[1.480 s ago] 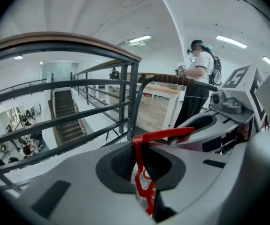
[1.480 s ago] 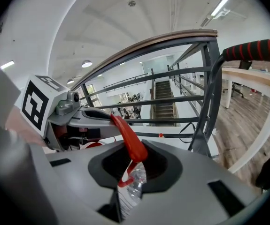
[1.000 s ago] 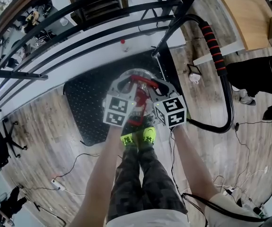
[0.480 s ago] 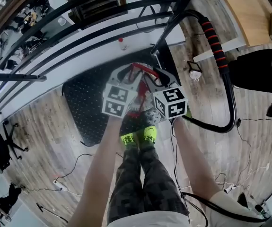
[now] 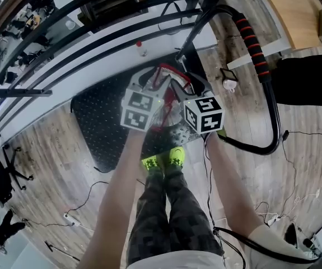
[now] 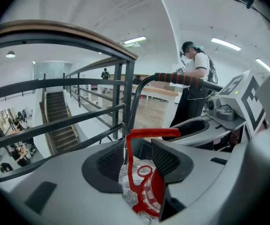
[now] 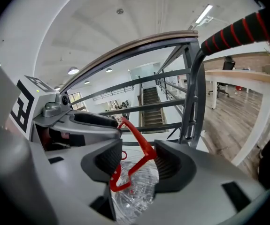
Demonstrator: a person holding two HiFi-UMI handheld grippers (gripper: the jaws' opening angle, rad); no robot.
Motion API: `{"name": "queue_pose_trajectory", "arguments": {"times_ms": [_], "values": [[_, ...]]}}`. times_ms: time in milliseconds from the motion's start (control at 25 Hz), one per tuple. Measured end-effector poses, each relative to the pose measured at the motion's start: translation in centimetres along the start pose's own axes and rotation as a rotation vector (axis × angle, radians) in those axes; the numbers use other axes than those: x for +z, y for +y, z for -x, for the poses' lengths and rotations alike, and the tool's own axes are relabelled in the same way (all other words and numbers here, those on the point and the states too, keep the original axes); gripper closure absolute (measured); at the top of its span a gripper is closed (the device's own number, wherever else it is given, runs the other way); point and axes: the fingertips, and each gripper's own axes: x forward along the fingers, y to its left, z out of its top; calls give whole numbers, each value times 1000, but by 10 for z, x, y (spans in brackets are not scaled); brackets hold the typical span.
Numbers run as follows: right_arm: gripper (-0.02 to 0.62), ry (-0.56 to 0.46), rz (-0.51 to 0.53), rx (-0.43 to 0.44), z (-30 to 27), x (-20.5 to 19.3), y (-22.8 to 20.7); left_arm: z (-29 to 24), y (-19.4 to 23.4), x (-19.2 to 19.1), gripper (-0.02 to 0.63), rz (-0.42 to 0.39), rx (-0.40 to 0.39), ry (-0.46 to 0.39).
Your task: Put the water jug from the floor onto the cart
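From the head view, the water jug stands on the black deck of the cart, just beyond the person's shoes. The left gripper and right gripper flank its red handle.

In the left gripper view, the left gripper has just been opening. Its fingers stand wide, with the handle loose between them above the jug.

In the right gripper view, the right gripper has likewise just been opening. Its fingers are spread wide around the handle and do not clamp it. The jug sits below, and a railing stands beyond.
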Motion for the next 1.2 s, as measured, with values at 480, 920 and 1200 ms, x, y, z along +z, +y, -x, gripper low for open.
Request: {"name": "queue_pose_trajectory", "arguments": {"times_ms": [480,920,1200], "values": [[403,3,35,-24,23,10,-3,17,-4,18,449,-32,32,-13],[407,-63,77,9,54,41,21,50,-30,58,454,-74,13,-97],[526,-150,145,39,79,75,47,78,-49,97,594,-129,-12,-228]]}}
